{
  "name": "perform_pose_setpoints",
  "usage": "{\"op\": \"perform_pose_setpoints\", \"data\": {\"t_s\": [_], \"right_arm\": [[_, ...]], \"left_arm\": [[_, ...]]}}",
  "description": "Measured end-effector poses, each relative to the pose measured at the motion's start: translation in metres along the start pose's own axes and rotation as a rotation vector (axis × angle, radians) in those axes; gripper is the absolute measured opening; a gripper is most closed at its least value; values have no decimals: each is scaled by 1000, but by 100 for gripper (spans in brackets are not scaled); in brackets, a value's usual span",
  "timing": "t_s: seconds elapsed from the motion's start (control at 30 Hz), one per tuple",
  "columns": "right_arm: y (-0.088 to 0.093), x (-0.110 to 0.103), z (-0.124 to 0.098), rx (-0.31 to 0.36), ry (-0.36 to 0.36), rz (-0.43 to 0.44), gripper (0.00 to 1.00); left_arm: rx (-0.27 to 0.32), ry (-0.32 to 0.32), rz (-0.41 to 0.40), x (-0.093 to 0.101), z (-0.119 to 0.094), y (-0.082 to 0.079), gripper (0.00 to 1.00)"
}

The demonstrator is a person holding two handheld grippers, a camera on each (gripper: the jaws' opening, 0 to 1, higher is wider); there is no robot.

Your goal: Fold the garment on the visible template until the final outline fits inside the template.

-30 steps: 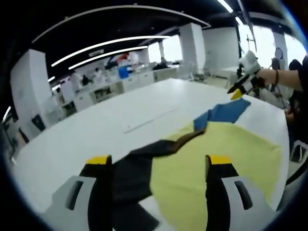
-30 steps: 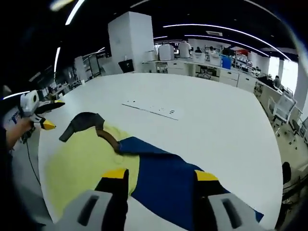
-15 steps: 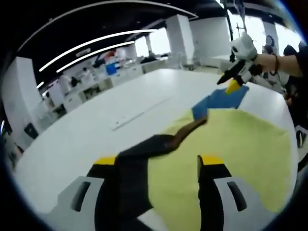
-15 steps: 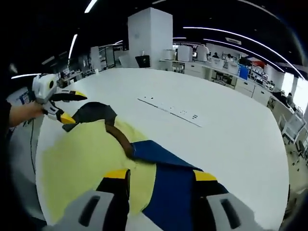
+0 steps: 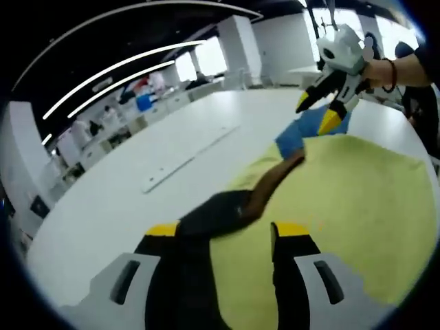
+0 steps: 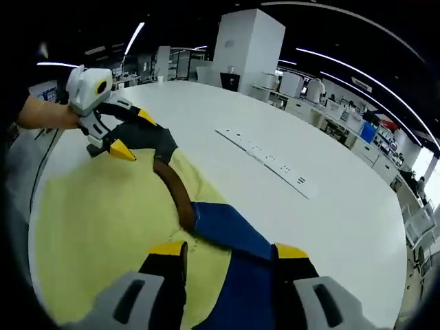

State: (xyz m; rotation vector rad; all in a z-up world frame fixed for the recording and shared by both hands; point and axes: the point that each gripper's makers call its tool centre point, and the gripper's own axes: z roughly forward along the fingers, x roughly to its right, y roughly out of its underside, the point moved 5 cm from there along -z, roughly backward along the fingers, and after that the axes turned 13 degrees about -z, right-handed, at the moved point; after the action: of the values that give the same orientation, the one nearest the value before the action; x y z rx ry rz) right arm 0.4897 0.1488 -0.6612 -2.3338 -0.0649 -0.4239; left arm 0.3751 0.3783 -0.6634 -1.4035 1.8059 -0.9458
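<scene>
- Yellow garment (image 5: 344,199) with black sleeve (image 5: 206,220) and blue sleeve (image 6: 234,237) lies flat on the white table (image 6: 330,227).
- Left gripper (image 5: 223,230) jaws spread over the black sleeve.
- Right gripper (image 6: 229,251) jaws parted over the blue sleeve; near edges cut off.

No readable text, label or number anywhere.
</scene>
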Motion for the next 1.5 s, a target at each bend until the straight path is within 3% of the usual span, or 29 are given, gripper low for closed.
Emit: {"op": "perform_pose_setpoints", "data": {"t_s": [0.27,0.33,0.57,0.8,1.07,1.27,1.5], "right_arm": [[-3,-4,13,-18,12,-188,35],[-4,-7,15,-10,9,-188,33],[-8,-12,24,-3,-9,-215,30],[-7,-14,31,-7,-30,-216,20],[-7,-13,34,8,-40,-172,0],[-14,-2,31,45,-8,-137,0],[-21,18,32,104,49,33,0]], "left_arm": [[-9,-19,23,-6,13,8,44],[-17,-45,54,-8,15,10,43],[-17,-32,52,-6,21,10,37],[-19,-40,21,-8,29,9,20],[2,-58,-1,-18,29,6,1],[28,-62,-31,-20,30,-3,0],[45,-95,-71,-23,34,-15,0]]}}
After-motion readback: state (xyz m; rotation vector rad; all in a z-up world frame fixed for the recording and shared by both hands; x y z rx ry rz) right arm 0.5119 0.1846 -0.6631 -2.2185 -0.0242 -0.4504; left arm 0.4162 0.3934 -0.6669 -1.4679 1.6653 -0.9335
